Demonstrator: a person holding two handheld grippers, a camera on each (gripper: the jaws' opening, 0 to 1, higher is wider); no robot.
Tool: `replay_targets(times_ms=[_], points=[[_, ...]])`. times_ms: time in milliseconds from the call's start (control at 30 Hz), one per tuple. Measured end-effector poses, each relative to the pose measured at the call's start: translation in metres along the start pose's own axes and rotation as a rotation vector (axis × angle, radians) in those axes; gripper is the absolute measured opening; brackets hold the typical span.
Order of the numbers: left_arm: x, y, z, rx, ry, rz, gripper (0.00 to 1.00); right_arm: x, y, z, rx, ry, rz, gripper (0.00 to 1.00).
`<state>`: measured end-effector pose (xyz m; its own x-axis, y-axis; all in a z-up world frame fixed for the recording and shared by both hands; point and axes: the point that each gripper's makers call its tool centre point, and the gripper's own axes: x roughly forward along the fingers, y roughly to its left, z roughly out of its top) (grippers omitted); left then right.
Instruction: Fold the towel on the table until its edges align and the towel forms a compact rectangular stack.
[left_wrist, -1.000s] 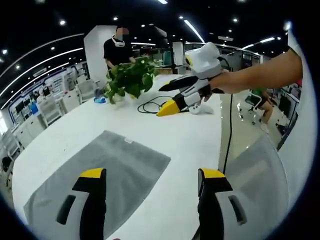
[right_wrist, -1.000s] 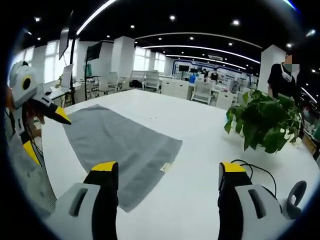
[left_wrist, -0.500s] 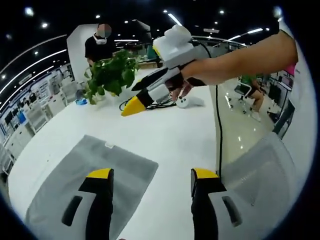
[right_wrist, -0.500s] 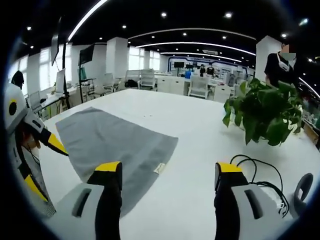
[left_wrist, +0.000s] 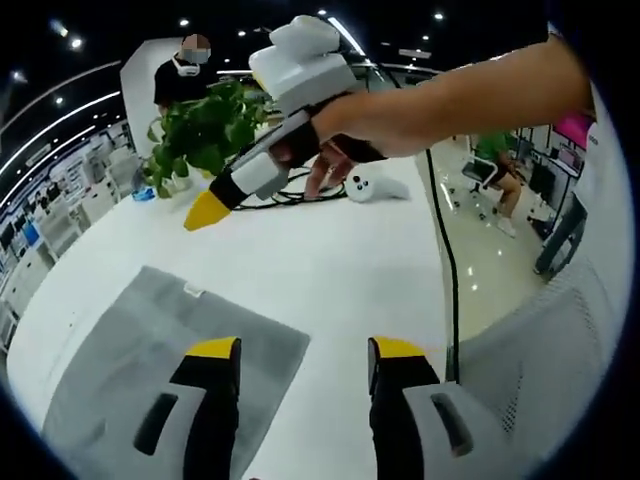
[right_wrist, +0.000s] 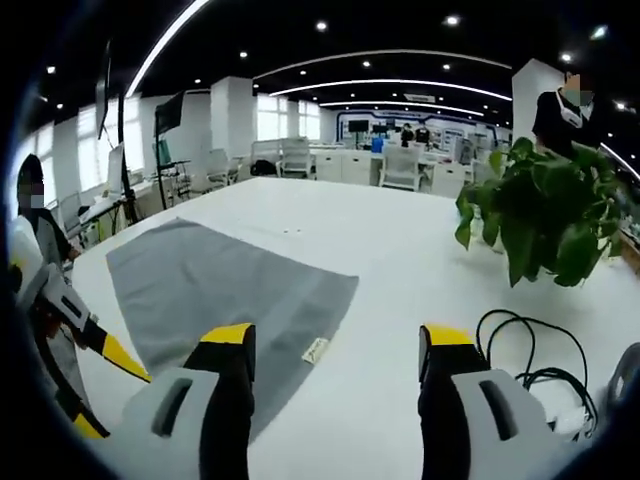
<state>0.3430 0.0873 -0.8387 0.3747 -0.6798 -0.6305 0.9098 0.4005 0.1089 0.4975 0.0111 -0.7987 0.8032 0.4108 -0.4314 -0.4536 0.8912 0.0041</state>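
A small white label (right_wrist: 316, 349) sits at one edge of the flat grey cloth towel (right_wrist: 228, 296); its writing is too small to read. The towel lies spread in a single layer on the white table (right_wrist: 400, 270). The left tongs (left_wrist: 300, 352) hover apart above its near corner. The right tongs (right_wrist: 335, 338) hover apart over its labelled edge, held in a hand (left_wrist: 335, 150) with the forearm outstretched.

Towel (right_wrist: 220, 290) was plain grey with a small white label (right_wrist: 316, 350). Counter (right_wrist: 400, 270) white. Tongs black, yellow-tipped. Potted plant (right_wrist: 545, 215) green; cable (right_wrist: 520, 350) black.
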Motion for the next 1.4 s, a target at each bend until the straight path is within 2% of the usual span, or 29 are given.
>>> replay_targets(times_ms=[367, 533, 633, 733, 900, 1033, 1100, 1300, 1400], points=[[0.039, -0.004, -0.008, -0.007, 0.032, -0.013, 0.42, 0.037, -0.013, -0.012, 0.048, 0.02, 0.039, 0.56], [0.051, -0.006, -0.012, -0.052, 0.041, -0.02, 0.4, 0.051, -0.013, -0.015, 0.055, 0.036, 0.054, 0.55], [0.058, -0.004, -0.019, -0.021, 0.069, -0.019, 0.38, 0.055, -0.012, -0.014, 0.052, 0.04, 0.048, 0.55], [0.062, -0.001, -0.016, -0.03, 0.067, -0.018, 0.37, 0.059, -0.014, -0.011, 0.057, 0.036, 0.045, 0.55], [0.069, 0.005, -0.023, -0.017, 0.087, -0.015, 0.33, 0.068, -0.015, -0.01, 0.073, 0.044, 0.037, 0.53], [0.075, 0.007, -0.032, -0.027, 0.111, -0.035, 0.31, 0.081, -0.018, -0.009, 0.091, 0.036, 0.016, 0.52], [0.076, 0.007, -0.036, -0.027, 0.125, -0.042, 0.28, 0.089, -0.016, -0.012, 0.089, 0.053, 0.02, 0.51], [0.078, 0.011, -0.036, -0.061, 0.124, -0.038, 0.22, 0.108, -0.014, -0.007, 0.085, 0.058, 0.025, 0.5], [0.078, 0.013, -0.036, -0.046, 0.12, -0.045, 0.16, 0.121, -0.014, -0.01, 0.068, 0.074, 0.017, 0.44]])
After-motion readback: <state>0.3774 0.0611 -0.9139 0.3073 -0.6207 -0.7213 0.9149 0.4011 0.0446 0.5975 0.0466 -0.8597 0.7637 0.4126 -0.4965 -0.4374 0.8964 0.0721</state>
